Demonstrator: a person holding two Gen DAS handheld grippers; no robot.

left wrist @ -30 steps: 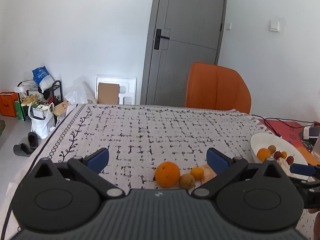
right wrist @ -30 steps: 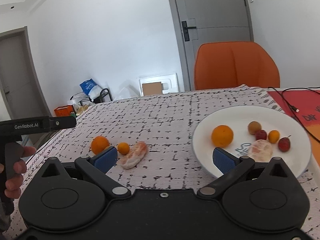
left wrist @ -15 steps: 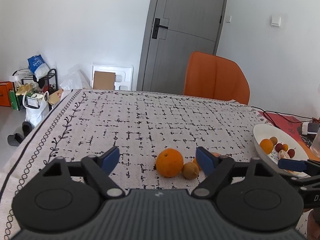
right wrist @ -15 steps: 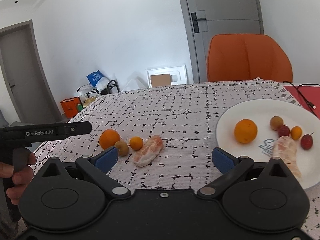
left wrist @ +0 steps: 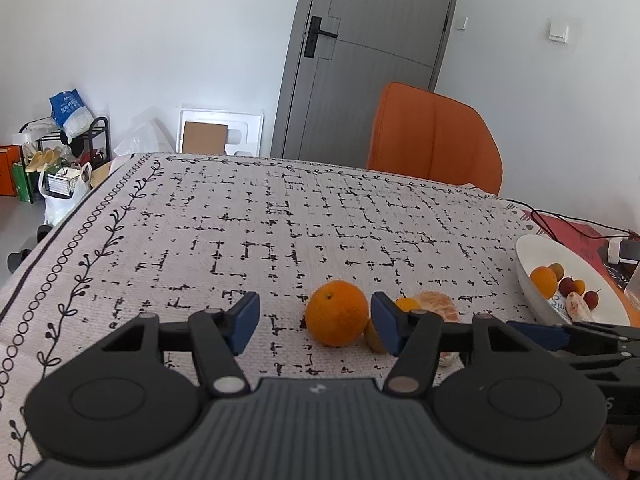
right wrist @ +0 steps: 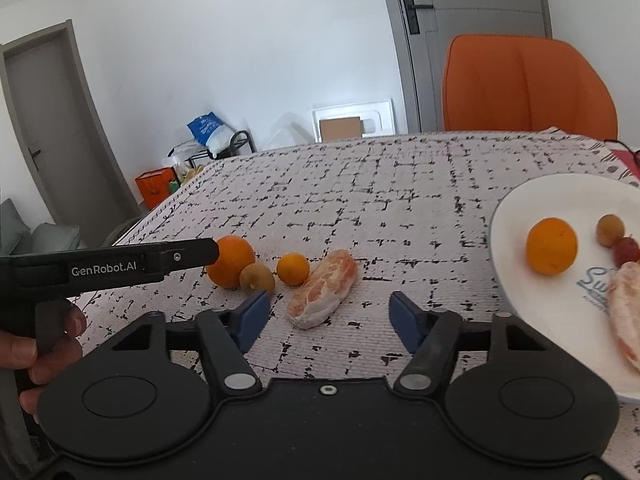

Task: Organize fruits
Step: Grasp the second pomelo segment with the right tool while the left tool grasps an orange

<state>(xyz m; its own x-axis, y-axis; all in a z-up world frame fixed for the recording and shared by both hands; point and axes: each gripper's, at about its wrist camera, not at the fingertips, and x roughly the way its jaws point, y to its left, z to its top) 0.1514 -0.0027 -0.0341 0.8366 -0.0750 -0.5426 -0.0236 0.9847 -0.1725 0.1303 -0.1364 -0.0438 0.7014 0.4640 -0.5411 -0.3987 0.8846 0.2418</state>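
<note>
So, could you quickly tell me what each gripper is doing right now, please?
Left gripper: open, fingers just been closing, the big orange ahead, nothing held.
Right gripper: open, fingers just been closing, holding nothing.

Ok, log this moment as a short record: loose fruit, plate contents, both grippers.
loose fruit on tablecloth: big orange, brown kiwi-like fruit, small orange, peeled segment, all in a row
plate: orange, a brownish fruit, small red fruits, a peeled segment
left gripper: jaws just been closing, big orange ahead between the pads, not yet pressed
right gripper: jaws just been closing, aimed at peeled segment, nothing gripped
background: orange chair, grey door
</note>
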